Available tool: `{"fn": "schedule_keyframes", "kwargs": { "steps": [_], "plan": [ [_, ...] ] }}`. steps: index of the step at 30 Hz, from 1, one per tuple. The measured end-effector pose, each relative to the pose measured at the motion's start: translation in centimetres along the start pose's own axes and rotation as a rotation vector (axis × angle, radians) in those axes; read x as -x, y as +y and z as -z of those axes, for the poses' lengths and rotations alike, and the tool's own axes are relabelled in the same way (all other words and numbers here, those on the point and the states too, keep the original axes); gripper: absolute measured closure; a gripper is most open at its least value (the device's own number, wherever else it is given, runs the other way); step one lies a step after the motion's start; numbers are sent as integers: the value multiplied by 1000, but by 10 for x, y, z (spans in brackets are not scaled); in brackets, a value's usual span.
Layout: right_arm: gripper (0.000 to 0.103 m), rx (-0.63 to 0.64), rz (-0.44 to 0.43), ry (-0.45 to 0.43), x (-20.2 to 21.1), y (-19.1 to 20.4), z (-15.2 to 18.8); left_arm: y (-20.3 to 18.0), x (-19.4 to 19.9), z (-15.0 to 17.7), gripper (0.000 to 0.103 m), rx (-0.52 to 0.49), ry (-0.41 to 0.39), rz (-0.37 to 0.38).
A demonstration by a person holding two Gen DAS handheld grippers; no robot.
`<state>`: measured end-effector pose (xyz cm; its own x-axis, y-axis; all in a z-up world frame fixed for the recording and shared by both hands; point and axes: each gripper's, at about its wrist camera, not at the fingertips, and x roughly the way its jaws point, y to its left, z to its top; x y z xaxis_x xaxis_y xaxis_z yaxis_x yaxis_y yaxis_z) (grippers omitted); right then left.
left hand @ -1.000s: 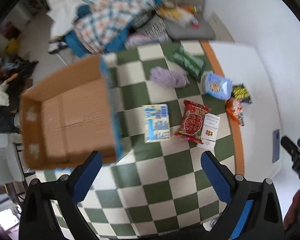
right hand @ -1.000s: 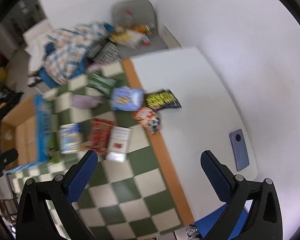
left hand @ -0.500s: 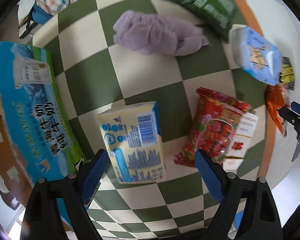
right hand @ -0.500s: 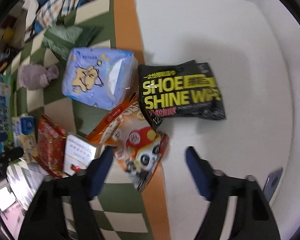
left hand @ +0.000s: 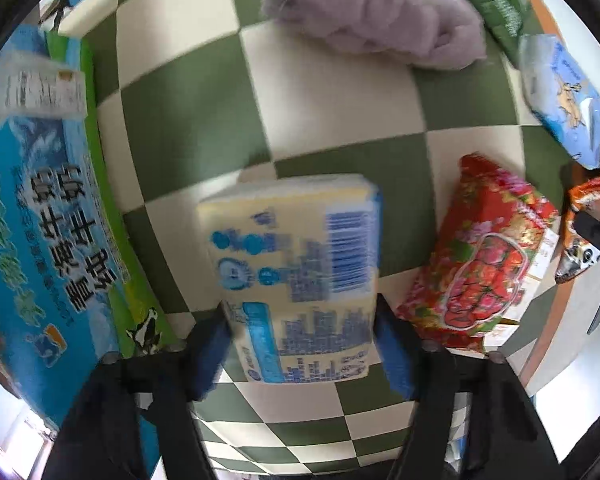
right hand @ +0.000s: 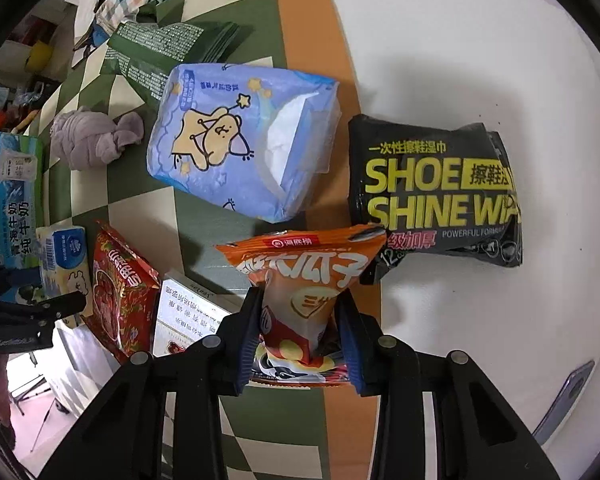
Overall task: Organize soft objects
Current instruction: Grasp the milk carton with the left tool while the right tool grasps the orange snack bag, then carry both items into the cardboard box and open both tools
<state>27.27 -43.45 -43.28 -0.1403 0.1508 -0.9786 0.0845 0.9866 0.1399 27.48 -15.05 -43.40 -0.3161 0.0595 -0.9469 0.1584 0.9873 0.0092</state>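
My left gripper (left hand: 300,324) is shut on a yellow-and-blue tissue pack (left hand: 296,264) lying on the green checked cloth (left hand: 188,92). My right gripper (right hand: 300,320) is shut on an orange snack bag (right hand: 304,276) at the cloth's orange border. The tissue pack also shows in the right wrist view (right hand: 62,258), with the left gripper beside it. A purple cloth bundle (left hand: 376,12) lies beyond the tissue pack. A red snack bag (left hand: 484,264) lies to its right, over a white box (right hand: 184,316).
A blue milk carton box (left hand: 32,216) stands along the left. A blue star-print pack (right hand: 240,136), a black shoe-wipes pack (right hand: 436,196) and a green pack (right hand: 160,52) lie ahead of the right gripper. A phone (right hand: 568,392) lies on the white table at right.
Both grippers have dropped down and closed: the left onto the tissue pack, the right onto the orange snack bag. Both were open half a second ago.
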Motion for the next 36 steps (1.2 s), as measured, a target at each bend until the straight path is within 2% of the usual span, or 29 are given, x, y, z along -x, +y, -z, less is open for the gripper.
{"fn": "schedule_keyframes", "kwargs": {
  "steps": [3, 4, 8, 12, 13, 17, 19, 21, 22, 24, 26, 27, 28, 32, 36],
  "plan": [
    [67, -31, -1, -4, 2, 4, 8, -1, 0, 7, 43, 14, -28, -10],
    [68, -42, -4, -4, 4, 5, 12, 0, 3, 10, 43, 27, -9, -18],
    [72, -94, 15, -28, 16, 6, 24, -6, 22, 26, 43, 44, -78, -24],
    [73, -157, -16, -35, 27, 4, 42, -12, 51, 59, 43, 53, -156, 11],
    [73, -169, -23, -42, 31, 5, 48, -11, 58, 67, 43, 43, -133, 20],
    [73, -178, -66, -92, 62, 14, 69, -6, 92, 115, 43, 31, -232, 63],
    [73, -159, -102, -112, 78, 32, 84, -1, 111, 134, 43, 35, -279, 87],
    [73, -123, -141, -138, 97, 59, 99, -4, 142, 138, 43, 49, -308, 107],
    [73, -109, -155, -146, 106, 69, 100, 7, 152, 150, 43, 64, -330, 112],
    [74, -72, -202, -165, 125, 95, 109, 17, 180, 141, 43, 90, -350, 112],
    [73, -31, -250, -183, 146, 123, 115, 41, 195, 152, 43, 128, -373, 109],
    [74, 0, -274, -195, 157, 143, 117, 50, 205, 138, 43, 144, -382, 112],
    [73, 28, -292, -205, 167, 159, 119, 63, 212, 138, 43, 161, -392, 113],
    [74, 113, -332, -227, 193, 228, 114, 119, 224, 135, 43, 220, -426, 104],
    [74, 165, -338, -220, 193, 309, 94, 179, 217, 123, 43, 260, -419, 110]
  ]
}}
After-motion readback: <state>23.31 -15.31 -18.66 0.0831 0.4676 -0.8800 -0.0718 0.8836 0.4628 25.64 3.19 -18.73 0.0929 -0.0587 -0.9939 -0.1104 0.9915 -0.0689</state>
